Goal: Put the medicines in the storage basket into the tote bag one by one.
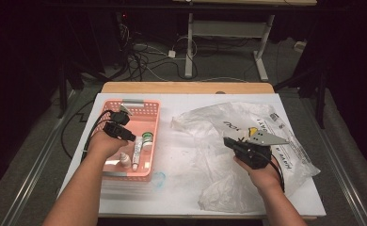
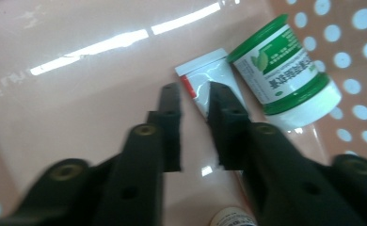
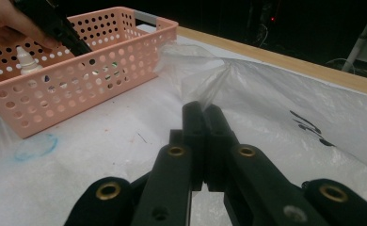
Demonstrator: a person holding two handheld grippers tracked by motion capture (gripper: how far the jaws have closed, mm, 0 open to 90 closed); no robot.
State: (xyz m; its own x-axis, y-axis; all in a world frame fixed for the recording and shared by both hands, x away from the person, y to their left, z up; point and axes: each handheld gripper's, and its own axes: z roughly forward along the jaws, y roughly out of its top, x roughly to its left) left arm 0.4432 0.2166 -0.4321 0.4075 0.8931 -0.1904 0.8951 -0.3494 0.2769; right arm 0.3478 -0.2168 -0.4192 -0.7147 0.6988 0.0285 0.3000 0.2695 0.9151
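The left claw [image 2: 193,101] is hanging slightly parted inside the pink basket [image 1: 151,123], gripping nothing, above a white tube [image 2: 205,77] lying beside a green-lidded jar [image 2: 285,70]. The right claw [image 3: 203,110] is pinching the clear plastic bag [image 1: 210,127] spreading across the counter [image 1: 181,193].

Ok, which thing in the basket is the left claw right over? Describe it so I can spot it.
Find the pink basket on the table's left side. Inside lie a green-lidded jar, a small white dropper bottle and a flat white tube. The tube is the one: it lies beside the jar, with a red stripe near its crimped end, under the open left claw.
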